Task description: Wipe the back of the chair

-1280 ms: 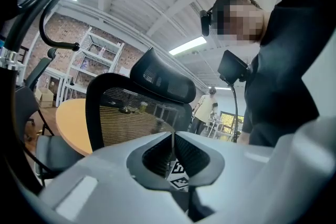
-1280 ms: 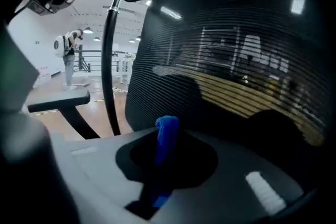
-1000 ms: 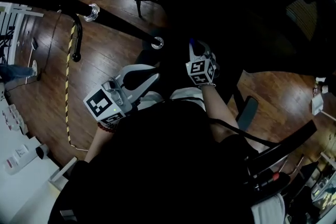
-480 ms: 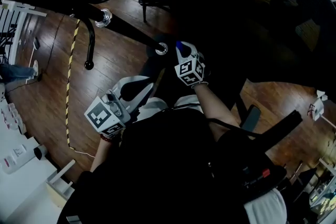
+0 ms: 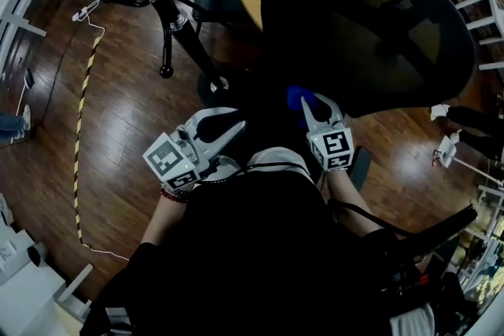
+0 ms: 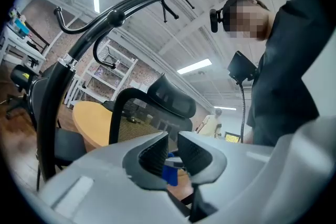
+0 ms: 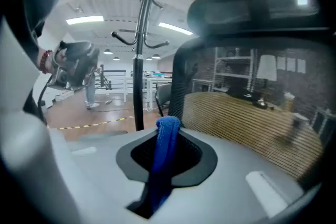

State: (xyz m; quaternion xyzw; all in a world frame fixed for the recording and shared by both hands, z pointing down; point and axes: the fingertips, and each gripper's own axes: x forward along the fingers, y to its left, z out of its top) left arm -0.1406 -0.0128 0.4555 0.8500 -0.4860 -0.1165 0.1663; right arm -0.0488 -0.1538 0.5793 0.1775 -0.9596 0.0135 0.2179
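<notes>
Chair back: black mesh, curved frame.
Cloth: blue, fuzzy strip.
Right tool: clamped on cloth.
Left tool: jaws just opening, empty.

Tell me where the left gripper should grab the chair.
Likely the near side rim of the chair back, approached edge-on from the person's side: that rim is a thin upright bar, the mesh flat. On the left gripper, the jaws have just been opening, nothing between them.

Floor: dark glossy wood planks.
Chair: stands on it.
Striped tape: well left of chair.
Black stand: between tape and chair.
</notes>
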